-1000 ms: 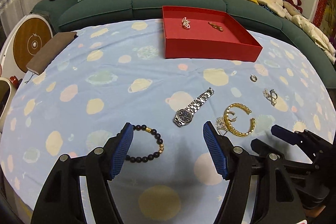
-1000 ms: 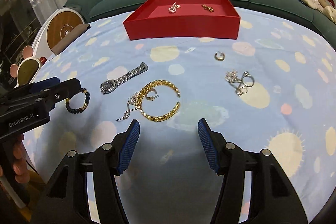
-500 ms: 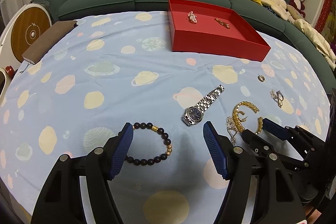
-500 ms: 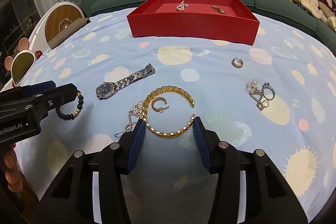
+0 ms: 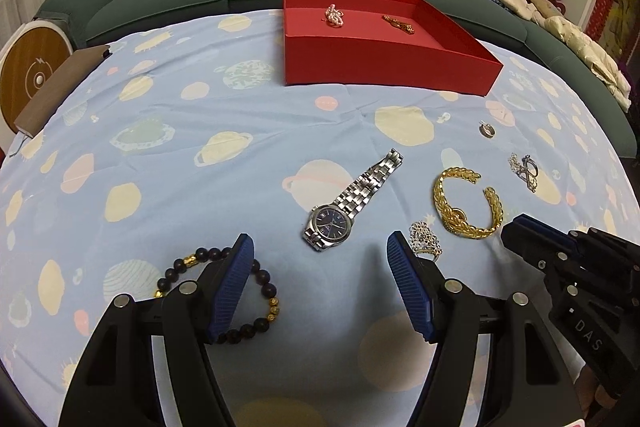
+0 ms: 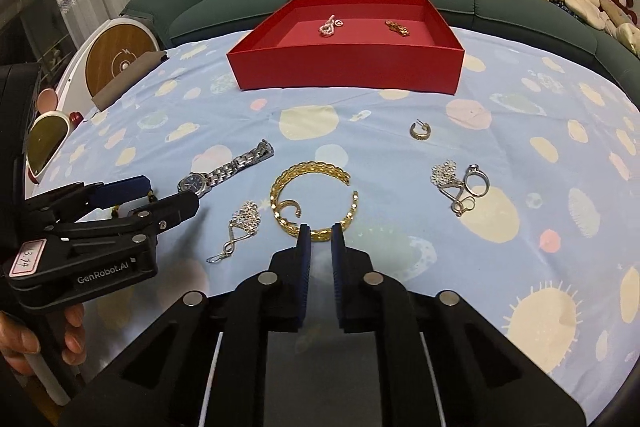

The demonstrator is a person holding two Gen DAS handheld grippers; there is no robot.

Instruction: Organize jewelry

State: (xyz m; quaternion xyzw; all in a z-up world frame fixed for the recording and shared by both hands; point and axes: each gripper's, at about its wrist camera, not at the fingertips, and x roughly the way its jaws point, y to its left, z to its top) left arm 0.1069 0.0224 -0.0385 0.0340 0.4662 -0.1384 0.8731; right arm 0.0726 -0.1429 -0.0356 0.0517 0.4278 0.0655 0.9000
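The right tool [image 6: 320, 233] has just been closing, and its blue pads now pinch the near arc of the open gold chain-link bangle [image 6: 312, 201], which lies flat on the planet-print tabletop [image 6: 400, 155]. The left tool [image 5: 320, 259] hangs wide open and empty, above the dark beaded bracelet [image 5: 218, 291]. Straight beyond the bangle sits the red rectangular tray [image 6: 348, 77], so the carry runs directly away.

Both tools are black plastic with ribbed blue pads [image 5: 236, 283] and silver screws; the left tool [image 6: 160, 199] reads "GenRobot.AI", with a pink label.
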